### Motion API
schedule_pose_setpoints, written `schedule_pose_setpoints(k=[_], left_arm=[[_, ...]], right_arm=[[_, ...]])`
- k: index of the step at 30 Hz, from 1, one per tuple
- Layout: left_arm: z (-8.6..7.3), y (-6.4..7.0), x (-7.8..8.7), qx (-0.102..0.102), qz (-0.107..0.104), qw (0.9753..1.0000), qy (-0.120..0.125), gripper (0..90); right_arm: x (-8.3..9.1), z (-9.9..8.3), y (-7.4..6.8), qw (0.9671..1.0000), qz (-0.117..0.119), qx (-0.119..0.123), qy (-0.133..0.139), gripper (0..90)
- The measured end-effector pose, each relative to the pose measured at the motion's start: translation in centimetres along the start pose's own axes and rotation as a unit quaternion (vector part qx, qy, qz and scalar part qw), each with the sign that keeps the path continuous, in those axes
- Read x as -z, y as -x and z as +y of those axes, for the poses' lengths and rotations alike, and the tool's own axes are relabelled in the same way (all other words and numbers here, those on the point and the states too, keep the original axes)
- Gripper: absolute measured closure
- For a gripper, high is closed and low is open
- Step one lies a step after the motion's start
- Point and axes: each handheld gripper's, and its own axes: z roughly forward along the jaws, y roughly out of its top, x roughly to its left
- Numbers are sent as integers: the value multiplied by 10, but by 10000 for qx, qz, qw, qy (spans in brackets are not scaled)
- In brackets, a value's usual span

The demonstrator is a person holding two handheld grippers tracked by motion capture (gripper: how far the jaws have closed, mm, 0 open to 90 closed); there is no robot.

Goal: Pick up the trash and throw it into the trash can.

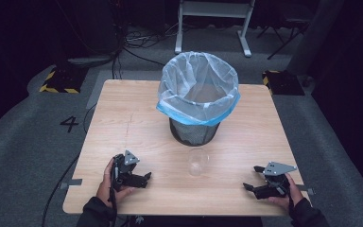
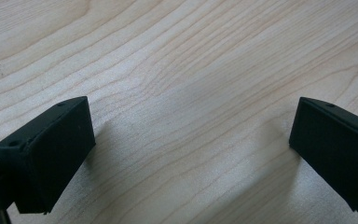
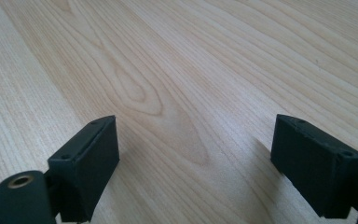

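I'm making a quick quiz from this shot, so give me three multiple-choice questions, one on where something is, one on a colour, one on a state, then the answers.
1. Where is the clear cup?
A. inside the bin
B. on the table between the bin and the person
C. in the left gripper

2. What colour is the rim band of the bin liner?
A. blue
B. red
C. yellow

3. How do the jaws of the left gripper stand?
A. shut on the cup
B. shut, empty
C. open, empty

Answers: 1 B, the cup stands on the table just in front of the mesh bin. 2 A, a blue band edges the liner. 3 C, the left gripper view shows bare wood between its jaws.
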Motion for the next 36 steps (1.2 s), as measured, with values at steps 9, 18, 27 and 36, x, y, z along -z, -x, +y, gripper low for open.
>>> schedule_pose_setpoints(k=[9,18,27,36], left_arm=[[0,0,0,9,4,10000,-3,2],[0,0,0,10,3,10000,-8,1],[0,0,0,14,4,10000,-6,1],[0,0,0,10,5,10000,-6,1]], right_arm=[[2,1,-1,9999,-35,93,-59,159],[13,16,-8,9996,58,131,257,188],[18,45,-22,9977,82,454,487,202],[15,72,-36,9950,209,703,680,226]])
